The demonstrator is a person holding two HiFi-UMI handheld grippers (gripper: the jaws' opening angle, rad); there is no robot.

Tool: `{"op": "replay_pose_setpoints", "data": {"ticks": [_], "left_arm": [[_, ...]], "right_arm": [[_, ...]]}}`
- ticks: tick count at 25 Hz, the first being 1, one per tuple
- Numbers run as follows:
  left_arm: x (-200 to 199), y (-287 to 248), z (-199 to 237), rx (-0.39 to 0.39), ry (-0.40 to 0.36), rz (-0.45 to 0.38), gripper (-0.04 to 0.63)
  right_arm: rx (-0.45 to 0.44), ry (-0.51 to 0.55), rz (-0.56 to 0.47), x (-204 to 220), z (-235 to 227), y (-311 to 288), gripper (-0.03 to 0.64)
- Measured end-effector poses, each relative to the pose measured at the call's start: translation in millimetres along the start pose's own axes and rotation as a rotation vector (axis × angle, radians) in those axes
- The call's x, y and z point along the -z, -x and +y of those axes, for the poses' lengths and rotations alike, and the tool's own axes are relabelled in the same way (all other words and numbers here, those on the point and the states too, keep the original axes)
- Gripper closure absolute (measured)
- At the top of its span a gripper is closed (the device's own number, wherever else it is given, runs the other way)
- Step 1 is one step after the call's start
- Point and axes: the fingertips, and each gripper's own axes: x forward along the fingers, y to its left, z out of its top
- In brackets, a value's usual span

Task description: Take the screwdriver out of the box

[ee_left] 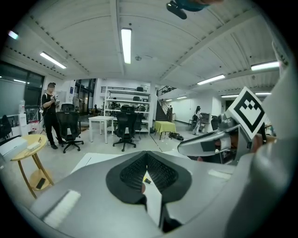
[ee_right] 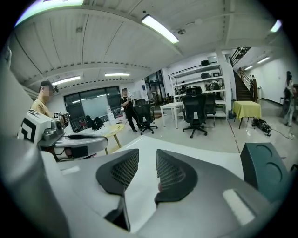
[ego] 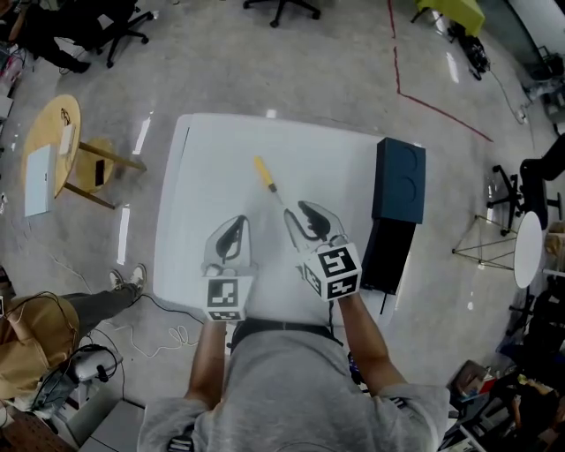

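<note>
A screwdriver with a yellow handle lies loose on the white table, left of the dark blue box, whose black half lies open toward me. My right gripper hovers just behind the screwdriver's metal tip; its pads stand apart with only table showing between them. My left gripper hangs beside it to the left, fingertips touching and nothing held. In the left gripper view a bit of yellow handle shows on the table through the gap below the tips. The box is at the right of the right gripper view.
A round wooden side table stands left of the white table, and a seated person is at the lower left. Office chairs and a small round white table stand around. Red tape marks the floor behind.
</note>
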Motion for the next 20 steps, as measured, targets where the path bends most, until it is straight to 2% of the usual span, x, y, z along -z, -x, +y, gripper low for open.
{"op": "replay_pose_setpoints", "data": {"ticks": [8,15,20], "left_arm": [[-25.5,39.2,-37.1,0.001,-0.041,-0.065,0.584],[-32.8,75.1,-68.8,-0.008,-0.072,-0.103,0.583],[-31.9,96.9,-84.2,-0.015,-0.086,-0.122,0.583]], "right_arm": [[0.055,0.064,-0.109,-9.1,3.4,65.8,0.555],[0.096,0.068,-0.191,-4.7,0.0,122.7,0.609],[0.112,0.081,-0.221,4.3,2.8,150.3,0.613]]}}
